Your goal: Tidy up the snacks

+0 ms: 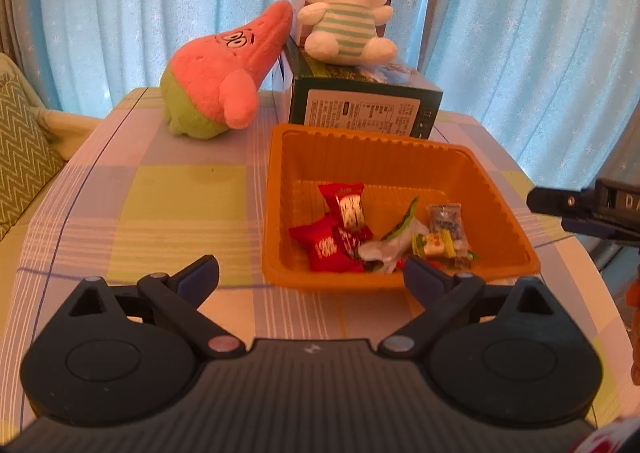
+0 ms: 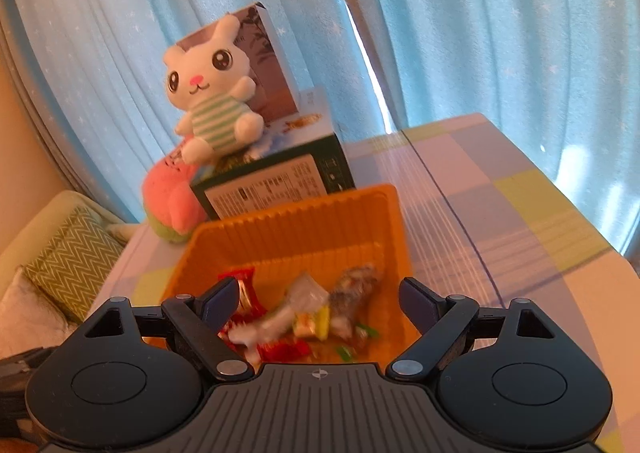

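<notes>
An orange plastic tray (image 1: 500, 209) sits on the checked tablecloth and holds several wrapped snacks: red packets (image 1: 328, 245), a white and green wrapper (image 1: 394, 241) and a small blue-white packet (image 1: 444, 217). My left gripper (image 1: 312, 273) is open and empty, just in front of the tray's near rim. My right gripper (image 2: 318, 293) is open and empty, hovering over the tray (image 2: 304, 221) and its snacks (image 2: 304, 305). The right gripper also shows at the right edge of the left wrist view (image 1: 588, 209).
Behind the tray stands a dark green box (image 1: 360, 109) with a white bunny plush (image 1: 348, 1) on top. A pink and green star plush (image 1: 224, 81) leans against it. A sofa with a zigzag cushion (image 1: 20, 149) is left of the table. Blue curtains hang behind.
</notes>
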